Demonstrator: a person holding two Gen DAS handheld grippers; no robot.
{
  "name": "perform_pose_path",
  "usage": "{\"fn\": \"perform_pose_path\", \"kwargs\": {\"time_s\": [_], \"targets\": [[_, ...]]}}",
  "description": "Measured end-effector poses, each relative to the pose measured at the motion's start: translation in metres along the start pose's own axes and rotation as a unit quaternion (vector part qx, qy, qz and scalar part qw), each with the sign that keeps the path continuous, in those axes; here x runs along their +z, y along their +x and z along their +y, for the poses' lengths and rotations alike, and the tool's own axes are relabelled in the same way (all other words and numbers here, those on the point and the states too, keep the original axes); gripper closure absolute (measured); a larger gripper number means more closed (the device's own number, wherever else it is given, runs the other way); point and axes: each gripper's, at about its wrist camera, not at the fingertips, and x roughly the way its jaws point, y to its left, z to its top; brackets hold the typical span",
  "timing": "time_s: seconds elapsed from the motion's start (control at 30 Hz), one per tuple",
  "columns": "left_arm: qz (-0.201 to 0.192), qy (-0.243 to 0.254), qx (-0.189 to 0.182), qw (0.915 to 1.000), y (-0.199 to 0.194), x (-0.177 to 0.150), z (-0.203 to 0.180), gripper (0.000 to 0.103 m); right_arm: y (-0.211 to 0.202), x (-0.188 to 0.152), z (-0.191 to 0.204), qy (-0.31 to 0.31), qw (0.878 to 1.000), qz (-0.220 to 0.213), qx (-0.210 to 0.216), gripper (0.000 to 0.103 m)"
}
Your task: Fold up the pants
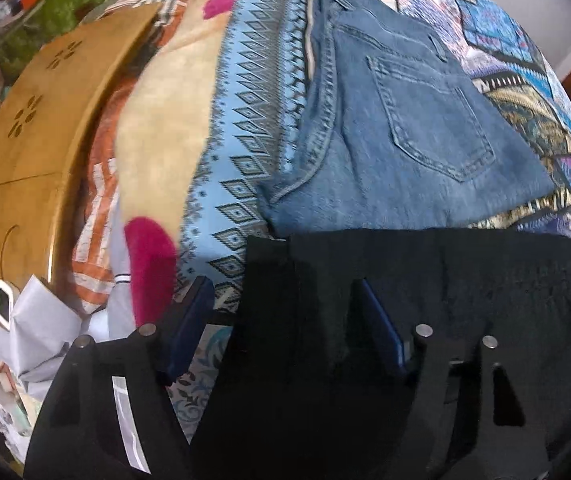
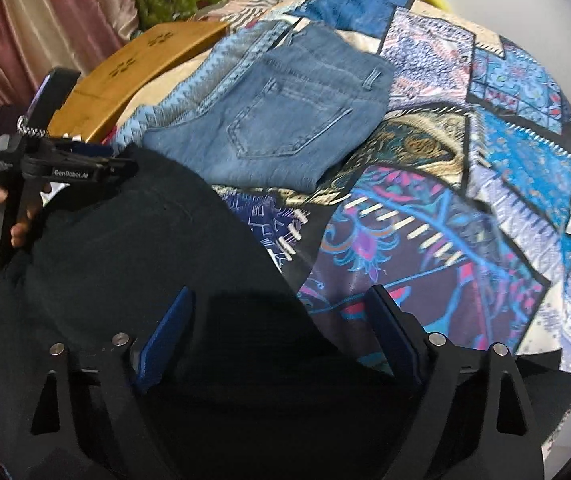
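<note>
Currently both tongs, left (image 1: pixel 281 320) and right (image 2: pixel 281 332), gape around black pants (image 2: pixel 145 248); ungripped cloth could slump, spoiling my fold.

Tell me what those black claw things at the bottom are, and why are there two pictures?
They are grabbers, like big tweezers. A person holds one in each hand, and each carries a camera looking along its two fingers. One picture comes from the left gripper, the other from the right gripper. Both stand open around black pants on a colourful bedspread. Folded blue jeans lie farther back. Neither grabber seems to pinch anything.
</note>
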Motion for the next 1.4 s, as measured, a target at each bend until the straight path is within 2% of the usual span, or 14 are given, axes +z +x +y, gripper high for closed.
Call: {"fn": "perform_pose_path", "kwargs": {"time_s": [0.03,0.1,0.13,0.27,0.4,0.43,0.47,0.57,0.63,0.87,1.0,1.1,1.17,1.4], "targets": [[0.004,0.006,-0.005,1.0000,0.002,-0.001,-0.003,0.032,0.001,0.000,-0.002,0.005,1.000,-0.001,0.005,0.016],[0.016,0.015,-0.022,0.9995,0.006,-0.002,-0.007,0.047,0.005,0.001,-0.007,0.019,1.000,0.000,0.018,0.017],[0.024,0.020,-0.034,0.9989,0.008,-0.003,-0.009,0.059,0.007,0.000,-0.009,0.029,0.999,0.000,0.029,0.021],[0.026,0.029,-0.018,0.9991,0.011,-0.005,-0.015,0.071,0.008,-0.001,-0.002,0.025,0.999,-0.007,0.040,0.034],[0.022,0.008,-0.019,0.9995,0.006,-0.004,-0.008,0.087,0.006,-0.001,0.005,0.018,0.999,-0.009,0.036,0.058],[0.020,0.008,-0.008,0.9997,0.004,-0.005,-0.009,0.094,0.005,-0.001,0.005,0.019,0.999,-0.010,0.032,0.070],[0.009,0.015,-0.005,0.9998,-0.003,-0.007,-0.012,0.096,0.003,-0.002,0.004,0.022,0.999,-0.011,0.024,0.083],[-0.021,0.036,0.001,0.9991,-0.027,-0.014,-0.018,0.103,-0.003,-0.004,0.001,0.032,0.999,-0.017,0.036,0.096],[-0.035,0.038,-0.013,0.9986,-0.044,-0.017,-0.019,0.103,-0.009,-0.006,0.003,0.030,0.998,-0.021,0.041,0.097],[-0.103,0.058,0.004,0.9930,-0.107,-0.016,-0.032,0.103,-0.051,-0.009,0.024,0.012,0.997,-0.073,0.028,0.098],[-0.096,0.051,0.011,0.9940,-0.115,-0.015,-0.027,0.100,-0.080,-0.011,0.032,0.002,0.995,-0.101,0.028,0.098],[-0.068,0.043,0.011,0.9967,-0.099,-0.010,-0.025,0.076,-0.087,-0.013,0.035,-0.011,0.995,-0.101,0.019,0.098],[-0.054,0.041,0.000,0.9977,-0.085,-0.007,-0.029,0.054,-0.081,-0.015,0.029,-0.007,0.996,-0.087,0.015,0.098],[0.011,0.045,0.003,0.9989,-0.022,0.009,-0.039,0.042,-0.028,-0.025,0.005,0.020,0.999,-0.022,0.031,0.096]]}}
